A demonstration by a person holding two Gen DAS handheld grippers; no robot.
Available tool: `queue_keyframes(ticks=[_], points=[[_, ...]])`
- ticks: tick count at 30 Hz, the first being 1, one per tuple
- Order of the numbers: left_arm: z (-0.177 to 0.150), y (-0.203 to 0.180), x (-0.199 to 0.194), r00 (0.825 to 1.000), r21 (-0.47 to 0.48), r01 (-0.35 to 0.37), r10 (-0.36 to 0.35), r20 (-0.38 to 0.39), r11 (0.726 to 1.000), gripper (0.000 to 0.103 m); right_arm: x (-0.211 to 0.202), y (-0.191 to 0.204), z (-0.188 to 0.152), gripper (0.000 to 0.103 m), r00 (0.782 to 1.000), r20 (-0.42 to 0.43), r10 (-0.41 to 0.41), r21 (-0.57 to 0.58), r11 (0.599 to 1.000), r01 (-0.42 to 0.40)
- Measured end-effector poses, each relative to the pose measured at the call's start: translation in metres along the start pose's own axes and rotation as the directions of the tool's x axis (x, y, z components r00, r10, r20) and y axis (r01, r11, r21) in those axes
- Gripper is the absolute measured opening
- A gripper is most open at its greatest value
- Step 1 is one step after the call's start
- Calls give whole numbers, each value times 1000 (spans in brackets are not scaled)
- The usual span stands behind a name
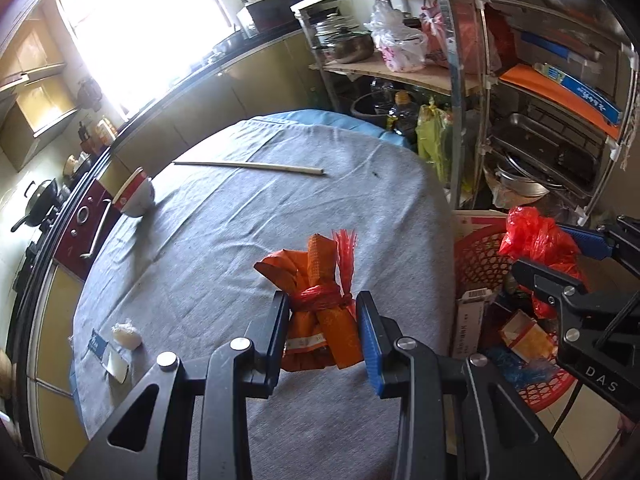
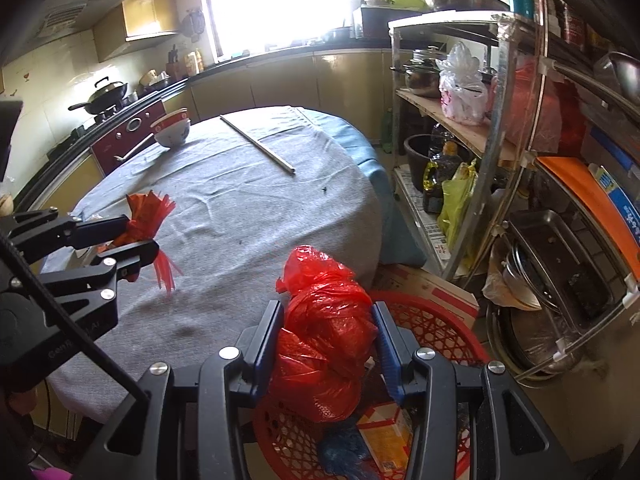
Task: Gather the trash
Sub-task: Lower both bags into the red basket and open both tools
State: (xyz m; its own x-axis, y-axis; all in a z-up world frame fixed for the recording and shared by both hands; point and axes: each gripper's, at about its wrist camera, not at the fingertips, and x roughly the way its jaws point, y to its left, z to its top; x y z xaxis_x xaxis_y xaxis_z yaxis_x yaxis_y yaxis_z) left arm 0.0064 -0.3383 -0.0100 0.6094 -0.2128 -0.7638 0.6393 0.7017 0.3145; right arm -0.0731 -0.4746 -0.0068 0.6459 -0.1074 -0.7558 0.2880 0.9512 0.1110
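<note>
My left gripper [image 1: 322, 320] is shut on an orange wrapper bundle [image 1: 320, 320] tied with red plastic string, held just above the grey tablecloth [image 1: 248, 240]. It also shows in the right wrist view [image 2: 134, 236]. My right gripper [image 2: 328, 332] is shut on a red plastic bag [image 2: 328, 344] and holds it over the red mesh trash basket [image 2: 436, 328], which holds a carton and blue plastic. In the left wrist view the bag [image 1: 536, 236] hangs above the basket [image 1: 476, 256].
On the table lie a pair of chopsticks [image 1: 248, 166], a red-and-white bowl [image 1: 136, 196], a white crumpled tissue [image 1: 127, 334] and a small packet [image 1: 98, 344]. A metal shelf rack [image 2: 492, 184] with pots and bags stands at the right.
</note>
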Motion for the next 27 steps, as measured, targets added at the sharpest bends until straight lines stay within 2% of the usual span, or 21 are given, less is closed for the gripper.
queue_keyframes(ticks=[5, 9, 12, 16, 18, 21, 27], points=[[6, -13, 1, 997, 11, 77, -77, -8, 997, 36, -3, -15, -7, 48, 1000, -11, -21, 28, 999, 21], [7, -26, 3, 987, 24, 163, -162, -24, 986, 36, -4, -36, -14, 48, 999, -32, -20, 82, 996, 23], [6, -37, 7, 969, 37, 246, -244, -45, 969, 36, -5, -57, -23, 48, 998, -52, -25, 139, 990, 32], [0, -53, 14, 934, 46, 352, -347, -90, 935, 36, -7, -86, -34, 48, 996, -82, -17, 226, 973, 35], [-2, -59, 16, 922, 54, 380, -374, -98, 924, 36, -8, -98, -40, 48, 995, -95, 1, 270, 963, 25], [-5, -71, 16, 894, 70, 441, -432, -113, 895, 36, -8, -113, -48, 48, 994, -112, 22, 326, 945, 16], [-7, -87, 13, 866, 106, 498, -488, -113, 860, 38, -6, -127, -57, 50, 991, -128, 46, 400, 917, 9]])
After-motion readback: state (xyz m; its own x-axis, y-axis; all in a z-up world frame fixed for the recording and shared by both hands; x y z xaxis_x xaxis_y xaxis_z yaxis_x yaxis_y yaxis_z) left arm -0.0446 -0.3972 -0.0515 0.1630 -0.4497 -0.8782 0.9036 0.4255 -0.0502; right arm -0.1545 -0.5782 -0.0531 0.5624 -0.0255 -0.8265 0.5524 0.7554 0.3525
